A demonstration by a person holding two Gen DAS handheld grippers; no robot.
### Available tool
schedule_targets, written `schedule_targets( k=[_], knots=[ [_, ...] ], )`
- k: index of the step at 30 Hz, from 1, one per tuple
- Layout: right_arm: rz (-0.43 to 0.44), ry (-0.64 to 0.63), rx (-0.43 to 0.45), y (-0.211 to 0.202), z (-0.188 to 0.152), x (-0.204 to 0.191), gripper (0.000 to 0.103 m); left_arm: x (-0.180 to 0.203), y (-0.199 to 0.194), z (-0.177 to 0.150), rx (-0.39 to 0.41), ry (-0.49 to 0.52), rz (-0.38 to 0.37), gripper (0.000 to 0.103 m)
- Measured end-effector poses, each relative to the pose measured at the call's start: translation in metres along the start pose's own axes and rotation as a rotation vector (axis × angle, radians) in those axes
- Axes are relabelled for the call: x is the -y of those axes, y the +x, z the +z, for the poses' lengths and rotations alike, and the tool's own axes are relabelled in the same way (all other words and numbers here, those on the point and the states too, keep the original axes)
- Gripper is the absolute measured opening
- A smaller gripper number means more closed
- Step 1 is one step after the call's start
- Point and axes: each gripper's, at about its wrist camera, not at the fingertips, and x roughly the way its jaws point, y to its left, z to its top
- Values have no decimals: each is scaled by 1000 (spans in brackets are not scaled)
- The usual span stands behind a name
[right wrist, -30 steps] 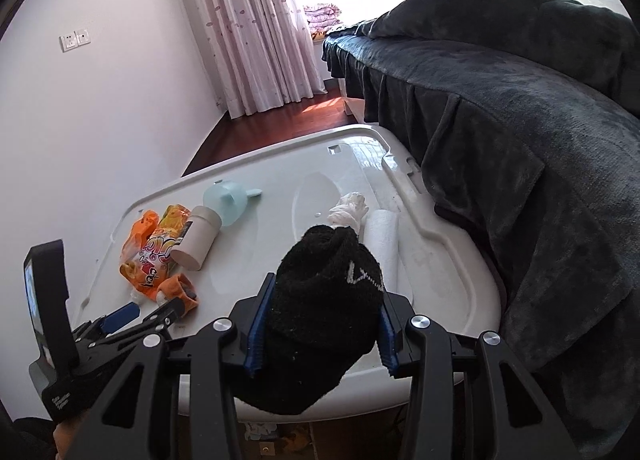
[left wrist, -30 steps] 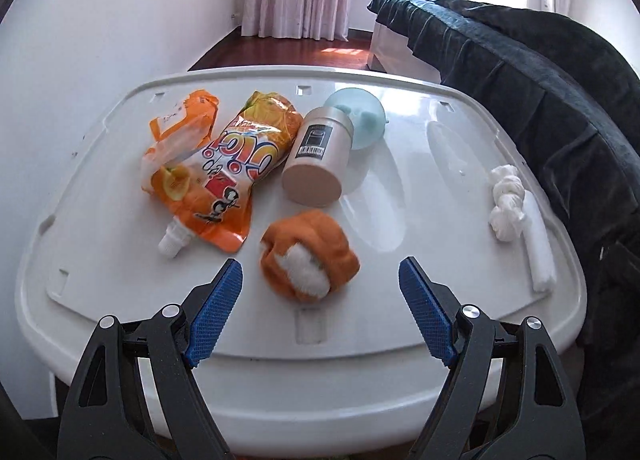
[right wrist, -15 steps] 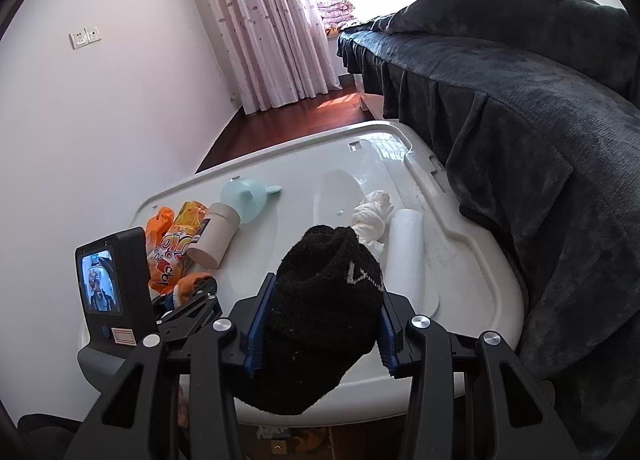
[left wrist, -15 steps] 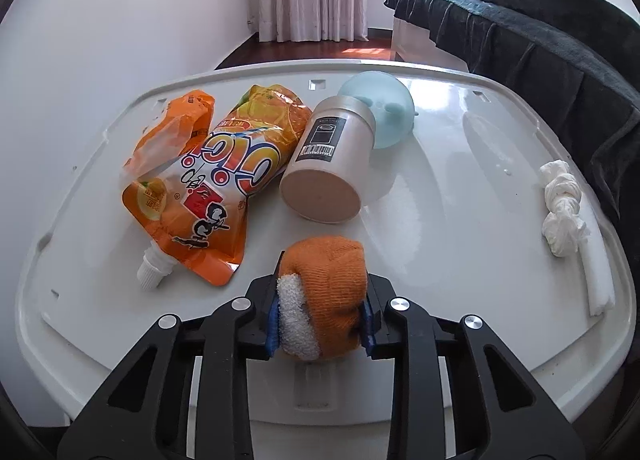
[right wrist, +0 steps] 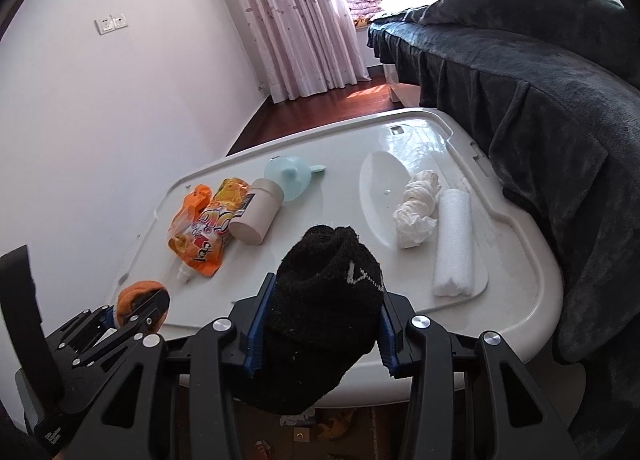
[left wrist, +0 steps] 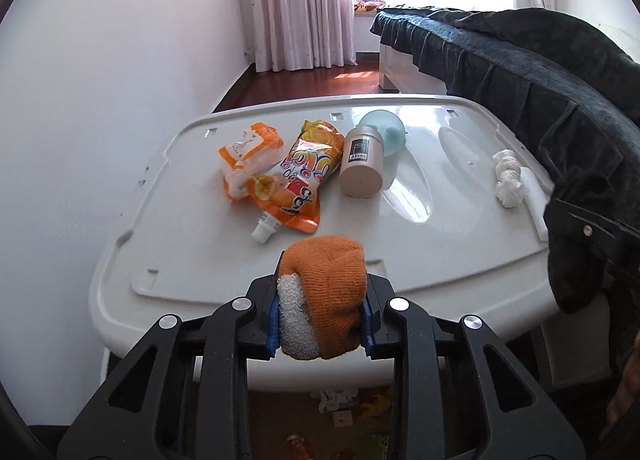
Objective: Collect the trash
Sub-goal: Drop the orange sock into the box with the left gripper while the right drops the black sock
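Note:
My left gripper (left wrist: 322, 324) is shut on an orange and white sock ball (left wrist: 326, 296), held above the near edge of the white table (left wrist: 440, 252). My right gripper (right wrist: 320, 336) is shut on a black sock (right wrist: 324, 308), held off the table's near edge; it also shows at the right of the left wrist view (left wrist: 576, 252). On the table lie an orange juice pouch (left wrist: 296, 180), an orange wrapper (left wrist: 250, 152), a beige jar (left wrist: 362, 168) on its side, a crumpled white tissue (right wrist: 416, 208) and a white foam roll (right wrist: 454, 240).
A pale blue funnel (right wrist: 290, 178) lies behind the jar. A bed with a dark blanket (right wrist: 540, 80) runs along the table's right side. A white wall stands on the left. Scraps of trash (left wrist: 340, 404) lie on the floor under the table's near edge.
My left gripper closed on the orange sock ball and lifted it back off the table. My right gripper kept hold of the black sock and rose a little.

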Motion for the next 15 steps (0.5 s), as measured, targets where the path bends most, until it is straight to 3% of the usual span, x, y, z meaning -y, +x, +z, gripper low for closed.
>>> schedule_targets(
  k=[6,12,15],
  knots=[
    [57,-58,-37,-13,-47,-27,44,-23,-39,-66,-56,15,-15,28],
    [66,-110,-197,-4,-122,-46,44,-34,-27,-130,-191,5,-38,28],
    [55,-109,-260,6,-141,-47,45,-37,-17,-149,-261,-1,-51,28]
  ],
)
